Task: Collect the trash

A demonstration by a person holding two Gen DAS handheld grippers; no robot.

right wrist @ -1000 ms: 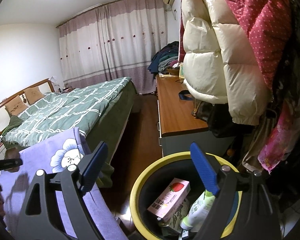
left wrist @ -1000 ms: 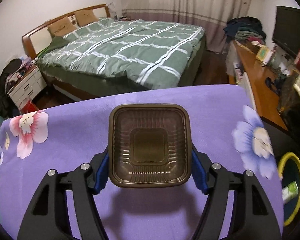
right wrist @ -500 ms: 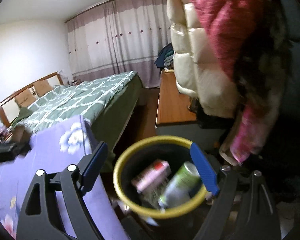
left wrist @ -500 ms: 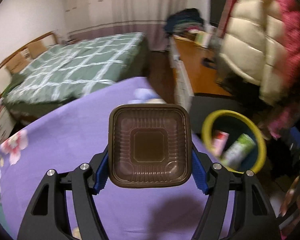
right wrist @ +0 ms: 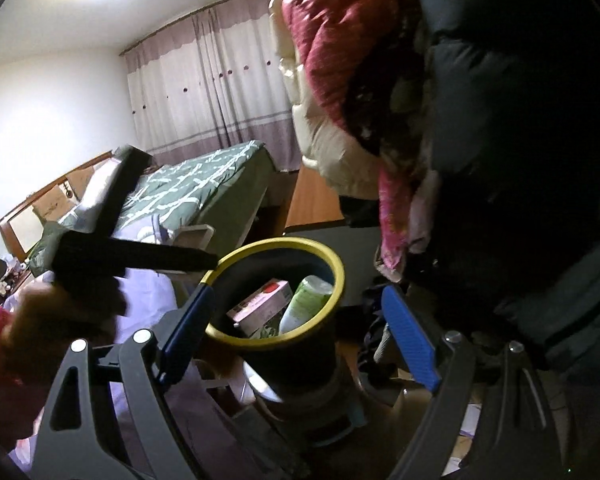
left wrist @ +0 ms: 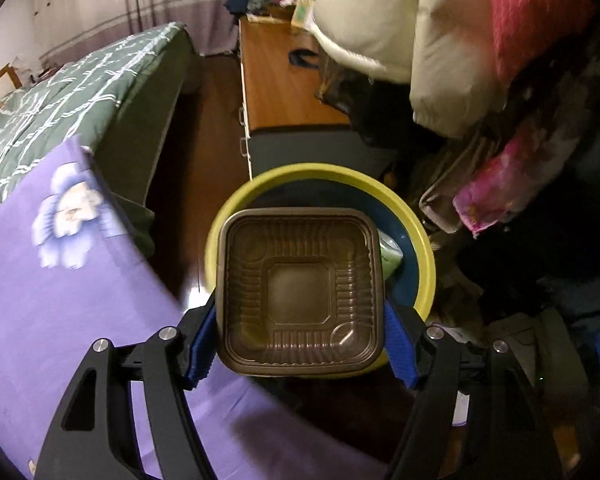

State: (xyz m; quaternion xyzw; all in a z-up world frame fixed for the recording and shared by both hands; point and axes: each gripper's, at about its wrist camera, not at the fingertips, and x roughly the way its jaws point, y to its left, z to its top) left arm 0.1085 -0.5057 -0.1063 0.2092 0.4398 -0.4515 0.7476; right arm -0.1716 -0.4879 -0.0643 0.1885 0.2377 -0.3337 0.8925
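My left gripper is shut on a square brown plastic tray and holds it over the near rim of the yellow-rimmed dark bin. The bin also shows in the right wrist view, with a pink carton and a green bottle inside. My right gripper is open and empty just in front of the bin. The left gripper's dark body reaches toward the bin's left rim in that view.
A purple flowered tablecloth lies left of the bin. A wooden desk stands behind it. Puffy coats hang at the right, close above the bin. A green bed is at the far left.
My left gripper has swung right with the tray, from over the purple cloth to over the bin. My right gripper has pulled back and tilted; the bin now sits smaller and farther off.
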